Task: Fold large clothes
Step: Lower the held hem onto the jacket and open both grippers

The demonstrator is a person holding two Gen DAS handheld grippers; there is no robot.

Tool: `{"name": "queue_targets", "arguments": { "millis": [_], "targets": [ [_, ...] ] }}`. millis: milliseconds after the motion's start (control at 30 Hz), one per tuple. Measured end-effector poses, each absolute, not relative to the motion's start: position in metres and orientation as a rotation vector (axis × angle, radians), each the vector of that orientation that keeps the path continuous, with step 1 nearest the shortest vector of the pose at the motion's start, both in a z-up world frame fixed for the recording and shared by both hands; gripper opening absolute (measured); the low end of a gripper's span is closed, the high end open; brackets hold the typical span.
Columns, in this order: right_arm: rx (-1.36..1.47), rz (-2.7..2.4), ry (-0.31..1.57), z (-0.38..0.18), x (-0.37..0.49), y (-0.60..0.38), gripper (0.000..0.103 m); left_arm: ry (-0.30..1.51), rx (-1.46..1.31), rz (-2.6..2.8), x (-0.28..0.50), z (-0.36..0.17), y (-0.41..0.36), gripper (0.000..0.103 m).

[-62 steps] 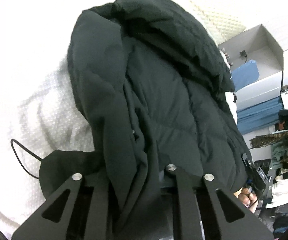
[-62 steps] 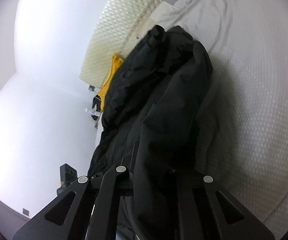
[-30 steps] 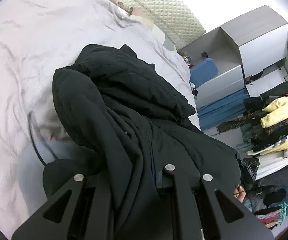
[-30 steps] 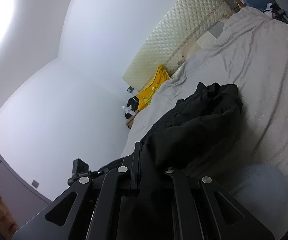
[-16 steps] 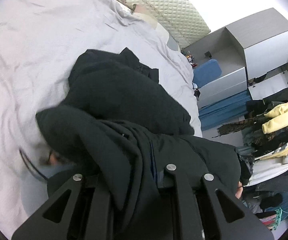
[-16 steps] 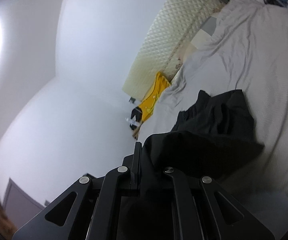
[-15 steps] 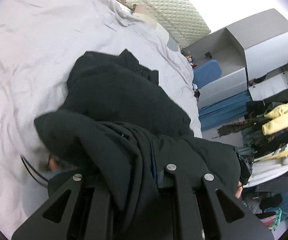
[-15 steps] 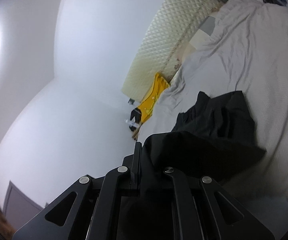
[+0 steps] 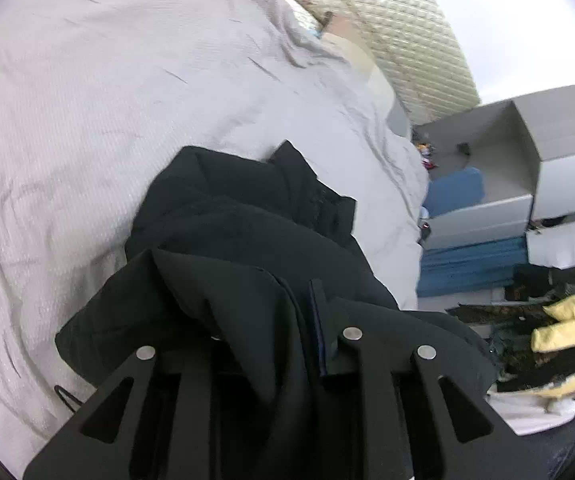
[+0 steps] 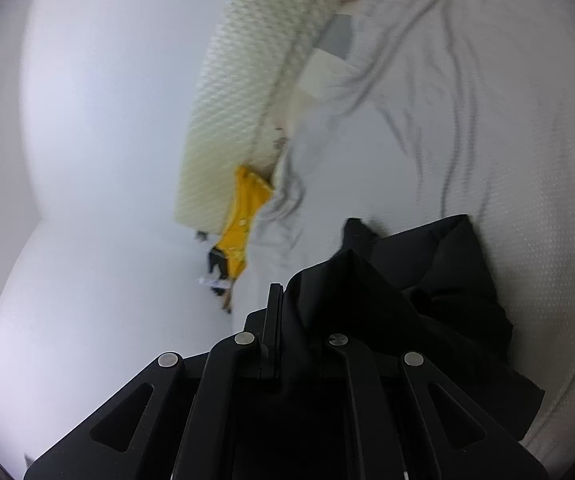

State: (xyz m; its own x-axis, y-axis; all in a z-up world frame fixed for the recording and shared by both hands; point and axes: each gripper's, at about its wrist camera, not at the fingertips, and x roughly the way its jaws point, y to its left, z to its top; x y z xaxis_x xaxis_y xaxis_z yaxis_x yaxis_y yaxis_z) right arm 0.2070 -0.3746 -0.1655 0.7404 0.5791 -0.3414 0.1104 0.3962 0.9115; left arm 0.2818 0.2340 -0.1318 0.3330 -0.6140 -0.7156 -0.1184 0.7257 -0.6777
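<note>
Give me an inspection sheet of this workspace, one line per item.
Surface: bed with a wrinkled light grey textured cover.
Job's things: black padded jacket, far end on the bed, near end lifted in both grippers.
Clutter: yellow cloth at the bed's edge by the cream quilted headboard.
Grippers: left gripper and right gripper each shut on jacket fabric.
Cables: thin black cord on the cover beside the jacket.
Surroundings: grey cabinet, blue cushion, pile of yellow and dark clothes, plain white wall.
</note>
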Motion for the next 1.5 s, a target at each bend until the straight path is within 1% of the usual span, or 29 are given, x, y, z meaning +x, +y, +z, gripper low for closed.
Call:
{"name": "queue_targets", "arguments": {
  "millis": [200, 533, 667, 800, 900, 967, 1033, 1067, 1100, 1133, 1167, 1233, 1267, 1300, 1333, 1367, 1400, 1500],
  "targets": [
    [1.159, 0.255, 0.743, -0.187, 0.235, -0.374, 0.006, 1.233, -0.684, -0.267, 0.308, -0.141, 0.226, 0.025],
    [1.065, 0.144, 0.878, -0.223, 0.281, -0.372, 0.005, 1.252, -0.568, -0.135, 0.342, -0.158, 0.199, 0.027],
    [1.027, 0.137, 0.92, -0.241, 0.299, -0.371, 0.004, 1.26, -0.547, -0.114, 0.356, -0.173, 0.191, 0.027],
    [1.027, 0.146, 0.945, -0.259, 0.309, -0.367, 0.004, 1.262, -0.502, -0.089, 0.363, -0.187, 0.18, 0.027],
    [1.06, 0.167, 0.946, -0.267, 0.312, -0.369, 0.005, 1.27, -0.503, -0.092, 0.366, -0.187, 0.18, 0.027],
    [1.078, 0.206, 0.947, -0.269, 0.311, -0.373, 0.007, 1.279, -0.529, -0.114, 0.366, -0.184, 0.185, 0.029],
    [1.119, 0.244, 0.939, -0.272, 0.307, -0.381, 0.01, 1.273, -0.585, -0.164, 0.364, -0.182, 0.194, 0.037],
    [1.135, 0.263, 0.933, -0.273, 0.303, -0.385, 0.014, 1.269, -0.616, -0.188, 0.363, -0.181, 0.199, 0.039],
    [1.141, 0.269, 0.93, -0.273, 0.302, -0.386, 0.018, 1.265, -0.655, -0.207, 0.36, -0.18, 0.206, 0.045],
    [1.147, 0.275, 0.927, -0.273, 0.298, -0.389, 0.02, 1.271, -0.698, -0.218, 0.358, -0.18, 0.212, 0.052],
    [1.148, 0.274, 0.926, -0.272, 0.296, -0.391, 0.022, 1.272, -0.754, -0.223, 0.354, -0.179, 0.221, 0.056],
    [1.115, 0.263, 0.929, -0.267, 0.29, -0.394, 0.023, 1.234, -0.802, -0.191, 0.345, -0.168, 0.241, 0.072],
    [1.1, 0.254, 0.926, -0.262, 0.286, -0.396, 0.026, 1.218, -0.793, -0.177, 0.342, -0.162, 0.245, 0.074],
    [1.095, 0.25, 0.922, -0.258, 0.284, -0.396, 0.033, 1.199, -0.763, -0.152, 0.338, -0.153, 0.252, 0.079],
    [1.079, 0.238, 0.913, -0.252, 0.28, -0.399, 0.037, 1.181, -0.731, -0.139, 0.333, -0.145, 0.256, 0.079],
    [1.047, 0.217, 0.905, -0.243, 0.275, -0.401, 0.046, 1.166, -0.702, -0.135, 0.33, -0.139, 0.259, 0.079],
    [1.007, 0.196, 0.901, -0.234, 0.272, -0.402, 0.051, 1.142, -0.656, -0.129, 0.324, -0.129, 0.261, 0.079],
    [0.805, 0.103, 0.899, -0.206, 0.263, -0.395, 0.051, 1.045, -0.443, -0.062, 0.303, -0.105, 0.247, 0.079]
  ]
}}
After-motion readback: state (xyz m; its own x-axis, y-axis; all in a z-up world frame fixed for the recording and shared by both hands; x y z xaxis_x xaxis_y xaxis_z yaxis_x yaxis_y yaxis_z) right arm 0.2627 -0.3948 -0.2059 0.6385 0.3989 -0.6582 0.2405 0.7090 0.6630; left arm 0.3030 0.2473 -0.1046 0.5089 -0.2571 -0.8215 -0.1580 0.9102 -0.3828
